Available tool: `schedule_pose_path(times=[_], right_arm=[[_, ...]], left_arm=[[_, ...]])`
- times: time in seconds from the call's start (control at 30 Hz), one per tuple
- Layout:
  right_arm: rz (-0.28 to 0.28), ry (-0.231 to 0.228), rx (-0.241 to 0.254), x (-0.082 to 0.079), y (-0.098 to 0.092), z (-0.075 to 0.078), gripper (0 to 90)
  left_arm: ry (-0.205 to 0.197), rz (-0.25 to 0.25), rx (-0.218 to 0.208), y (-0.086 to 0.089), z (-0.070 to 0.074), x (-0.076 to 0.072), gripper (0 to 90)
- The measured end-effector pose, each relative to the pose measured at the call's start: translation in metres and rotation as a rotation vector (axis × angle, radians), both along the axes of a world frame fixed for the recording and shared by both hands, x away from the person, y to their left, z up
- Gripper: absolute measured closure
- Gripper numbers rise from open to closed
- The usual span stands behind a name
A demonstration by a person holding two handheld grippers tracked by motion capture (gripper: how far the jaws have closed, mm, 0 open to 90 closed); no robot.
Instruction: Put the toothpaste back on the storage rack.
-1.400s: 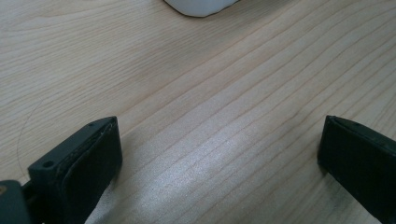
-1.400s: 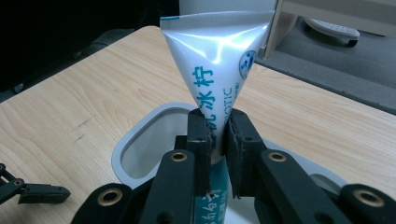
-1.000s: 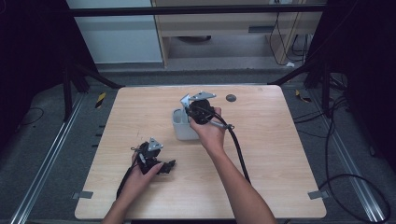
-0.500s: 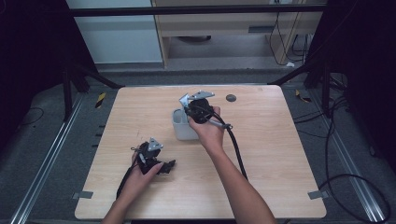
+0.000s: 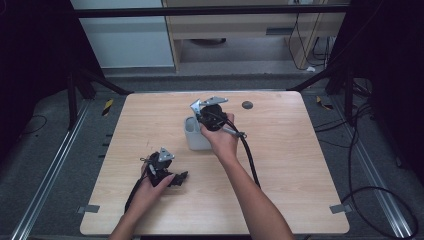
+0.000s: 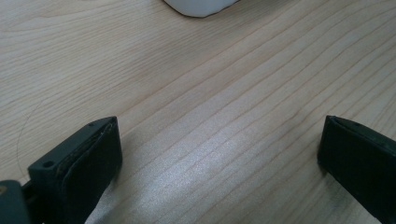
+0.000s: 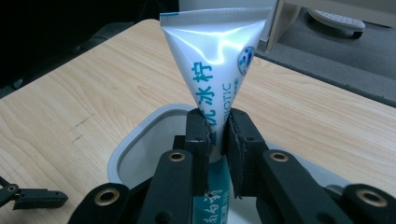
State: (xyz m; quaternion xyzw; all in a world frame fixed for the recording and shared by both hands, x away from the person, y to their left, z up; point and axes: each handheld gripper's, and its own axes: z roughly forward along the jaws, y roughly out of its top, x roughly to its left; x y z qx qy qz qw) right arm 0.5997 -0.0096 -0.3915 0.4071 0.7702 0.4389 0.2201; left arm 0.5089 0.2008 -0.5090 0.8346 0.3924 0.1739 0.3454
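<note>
While your right gripper [image 7: 217, 135] pinches one toothpaste tube [image 7: 212, 70] upright, crimped end up, over one white cup [image 5: 196, 135], your left gripper [image 5: 167, 177] rests low near the table's [image 5: 300, 165] front with jaws spread wide on nothing; one dark disc [image 5: 247, 105] lies near the far edge; the pale wood top stands on grey floor among dark frames and cables.

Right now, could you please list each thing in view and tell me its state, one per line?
Right gripper: shut on the silver-white squeeze tube, above the container.
Silver-white squeeze tube with blue print: held upright, crimped flat end up, lower part between the jaws.
Light grey open-topped container: upright on the table, open.
Left gripper: open, holding nothing, low over the wood.
Light wooden table: flat, carrying the container.
Small dark round disc: lying flat near the far edge.
</note>
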Motion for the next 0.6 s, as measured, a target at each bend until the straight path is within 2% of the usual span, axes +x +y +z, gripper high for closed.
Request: schedule_pose_path(times=[0.6], right_arm=[[-0.001,0.011,-0.001,0.0034,0.0015,0.0013,78.8]], left_arm=[[0.0,-0.001,-0.001,0.0,0.0,0.0001,0.0]])
